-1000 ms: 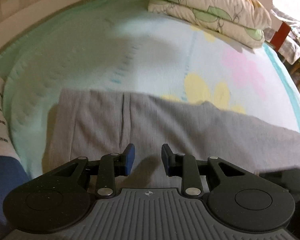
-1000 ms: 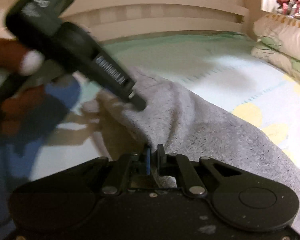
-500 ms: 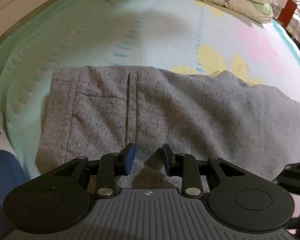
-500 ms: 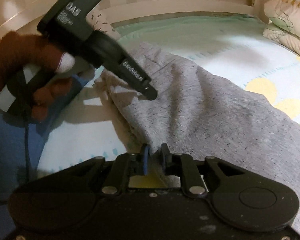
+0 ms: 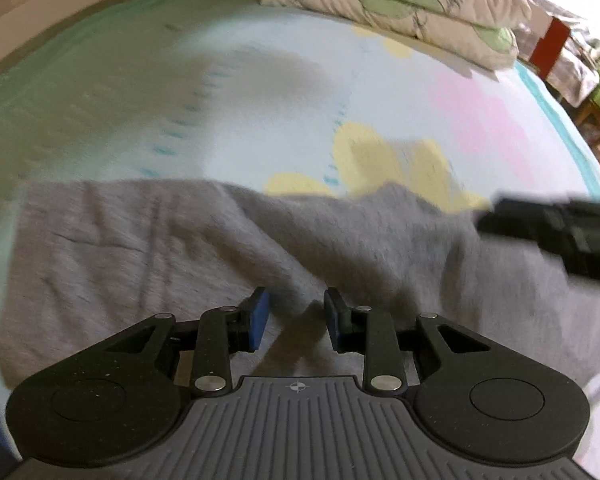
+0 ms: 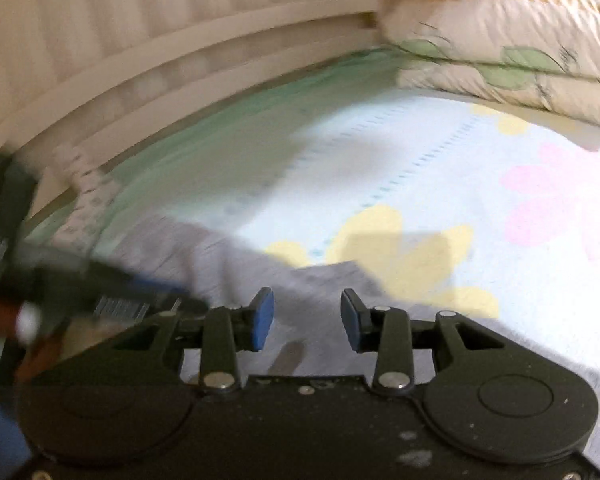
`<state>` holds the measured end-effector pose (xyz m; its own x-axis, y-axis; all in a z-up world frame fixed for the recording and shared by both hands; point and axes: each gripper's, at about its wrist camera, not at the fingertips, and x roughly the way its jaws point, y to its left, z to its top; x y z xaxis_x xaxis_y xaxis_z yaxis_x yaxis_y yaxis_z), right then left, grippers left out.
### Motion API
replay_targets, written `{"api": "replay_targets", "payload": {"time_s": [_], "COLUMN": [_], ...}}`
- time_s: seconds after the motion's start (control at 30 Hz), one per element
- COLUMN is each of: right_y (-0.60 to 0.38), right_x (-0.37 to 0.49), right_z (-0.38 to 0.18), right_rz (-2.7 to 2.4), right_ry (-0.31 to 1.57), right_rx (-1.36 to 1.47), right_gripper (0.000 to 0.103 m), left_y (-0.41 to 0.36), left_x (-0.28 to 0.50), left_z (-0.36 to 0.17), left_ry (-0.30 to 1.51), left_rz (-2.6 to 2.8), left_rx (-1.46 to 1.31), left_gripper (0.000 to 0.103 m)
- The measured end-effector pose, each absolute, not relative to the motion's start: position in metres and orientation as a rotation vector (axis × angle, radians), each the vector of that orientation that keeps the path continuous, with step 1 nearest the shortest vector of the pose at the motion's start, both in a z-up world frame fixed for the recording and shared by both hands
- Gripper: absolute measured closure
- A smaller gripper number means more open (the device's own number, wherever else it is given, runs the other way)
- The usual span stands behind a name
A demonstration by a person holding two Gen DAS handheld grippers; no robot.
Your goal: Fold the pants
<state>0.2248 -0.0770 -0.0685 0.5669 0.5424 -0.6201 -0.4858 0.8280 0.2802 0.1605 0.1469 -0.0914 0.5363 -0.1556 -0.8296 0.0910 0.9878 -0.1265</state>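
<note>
- Pale bedding printed with yellow and pink flowers is covering a bed [image 5: 284, 92], with leaf-patterned pillows [image 5: 400, 4] stacked at its far end and a cream wall running along one side.
- Grey pants [image 5: 188, 248] are lying flat across the near part of the bed, their long axis running side to side in the left wrist view; the squared end is sitting at the left, and the cloth is continuing off to the right.
- Left tongs [image 5: 296, 316] are hovering just above the pants, narrowly parted, pinching nothing.
- Right tongs [image 6: 306, 318] have just been opening and are now standing moderately wide over the grey cloth, with nothing between the pads.
- Both views are blurring, so creases and seams are hard to read.
- Likely risk: with neither pair gripping, the soft fabric may be slumping or bunching, and a pinch catching only one layer would probably be dragging the fold crooked.
</note>
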Motion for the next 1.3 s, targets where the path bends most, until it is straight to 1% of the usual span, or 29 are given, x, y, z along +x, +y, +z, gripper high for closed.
{"api": "replay_targets", "payload": {"time_s": [0.07,0.17,0.2,0.23,0.3,0.47,0.5,0.53,0.57,0.6,0.63,0.83,0.93,1.0,1.1,1.23,1.3], "right_y": [-0.075,-0.064,-0.057,-0.056,-0.05,-0.045,-0.044,-0.043,-0.042,-0.039,-0.037,-0.029,-0.027,-0.029,-0.032,-0.033,-0.032], "right_x": [0.247,0.272,0.277,0.286,0.301,0.319,0.318,0.317,0.315,0.315,0.309,0.254,0.235,0.23,0.236,0.271,0.291], "right_z": [-0.078,-0.093,-0.097,-0.1,-0.106,-0.117,-0.118,-0.119,-0.12,-0.121,-0.12,-0.104,-0.104,-0.103,-0.096,-0.078,-0.075], "right_rz": [0.593,0.589,0.59,0.596,0.611,0.658,0.666,0.681,0.701,0.712,0.716,0.769,0.786,0.784,0.738,0.649,0.623], "right_ry": [0.796,0.827,0.829,0.835,0.858,0.897,0.904,0.91,0.915,0.919,0.91,0.785,0.775,0.768,0.718,0.641,0.643], "right_rx": [0.082,0.046,0.034,0.026,0.026,0.044,0.045,0.047,0.051,0.049,0.036,-0.072,-0.096,-0.094,-0.083,-0.047,-0.03], "right_gripper": [0.062,0.061,0.057,0.05,0.042,0.042,0.043,0.054,0.066,0.094,0.098,0.098,0.098,0.099,0.1,0.1,0.101], "left_y": [0.145,0.145,0.146,0.148,0.15,0.143,0.142,0.14,0.14,0.139,0.139,0.147,0.152,0.154,0.152,0.148,0.15], "left_x": [0.158,0.154,0.154,0.153,0.15,0.146,0.145,0.149,0.149,0.149,0.149,0.151,0.153,0.154,0.151,0.144,0.142], "left_z": [-0.101,-0.103,-0.103,-0.103,-0.103,-0.104,-0.104,-0.105,-0.105,-0.105,-0.105,-0.094,-0.088,-0.091,-0.098,-0.099,-0.1], "left_ry": [1.02,0.997,0.996,0.995,0.991,0.981,0.98,0.979,0.979,0.978,0.978,0.963,0.924,0.935,0.953,0.956,0.955], "left_rz": [-0.149,-0.151,-0.152,-0.154,-0.158,-0.152,-0.151,-0.151,-0.151,-0.154,-0.154,-0.136,-0.101,-0.098,-0.108,-0.125,-0.128], "left_rx": [-0.056,-0.051,-0.058,-0.065,-0.068,-0.04,-0.036,-0.035,-0.036,-0.039,-0.041,-0.107,-0.119,-0.126,-0.108,-0.087,-0.092], "left_gripper": [0.074,0.074,0.074,0.074,0.074,0.073,0.073,0.072,0.071,0.07,0.07,0.07,0.07,0.07,0.07,0.07,0.069]}}
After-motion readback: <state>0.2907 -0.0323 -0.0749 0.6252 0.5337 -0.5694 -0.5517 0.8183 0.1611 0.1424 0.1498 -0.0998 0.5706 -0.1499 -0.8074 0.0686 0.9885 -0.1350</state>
